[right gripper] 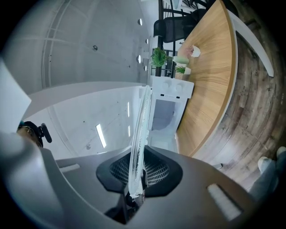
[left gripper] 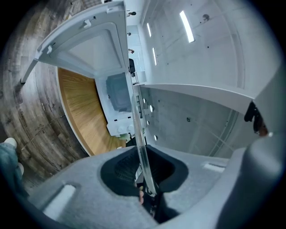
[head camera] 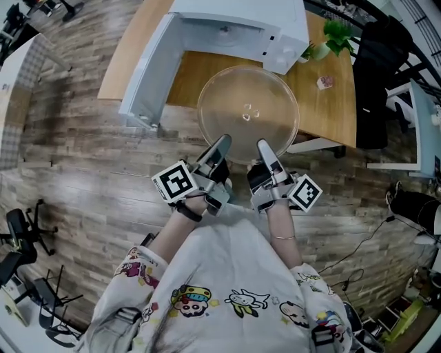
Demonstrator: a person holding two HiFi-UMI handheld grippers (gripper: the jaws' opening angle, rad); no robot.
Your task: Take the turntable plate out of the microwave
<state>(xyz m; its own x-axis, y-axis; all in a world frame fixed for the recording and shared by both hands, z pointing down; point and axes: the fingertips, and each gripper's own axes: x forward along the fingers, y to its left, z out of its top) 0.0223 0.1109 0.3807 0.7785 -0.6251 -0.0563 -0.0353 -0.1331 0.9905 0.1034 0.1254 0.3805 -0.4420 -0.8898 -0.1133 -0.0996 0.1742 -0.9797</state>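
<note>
Here, a wood-plank floor [head camera: 83,158] spreads beneath a pale wooden counter [head camera: 186,76], on which a white microwave [head camera: 241,21] stands with its door [head camera: 148,76] swung wide open toward the left of the head view. The clear glass turntable plate [head camera: 248,114] is outside the oven, held roughly level in the air in front of the open cavity and over the counter's near edge. A person in a cartoon-print shirt [head camera: 234,303] holds it by its near rim with two tools side by side. The left hand-held gripper [head camera: 222,146] is closed on the rim, and its own view shows the glass edge running straight between its dark pads [left gripper: 123,172]. The right hand-held gripper [head camera: 265,148] is likewise clamped on the rim just beside it, the plate's edge pinched between its ribbed pads [right gripper: 154,172]. At the counter's far right end sit a small green potted plant [head camera: 337,34] and a small pink object [head camera: 325,82].
</note>
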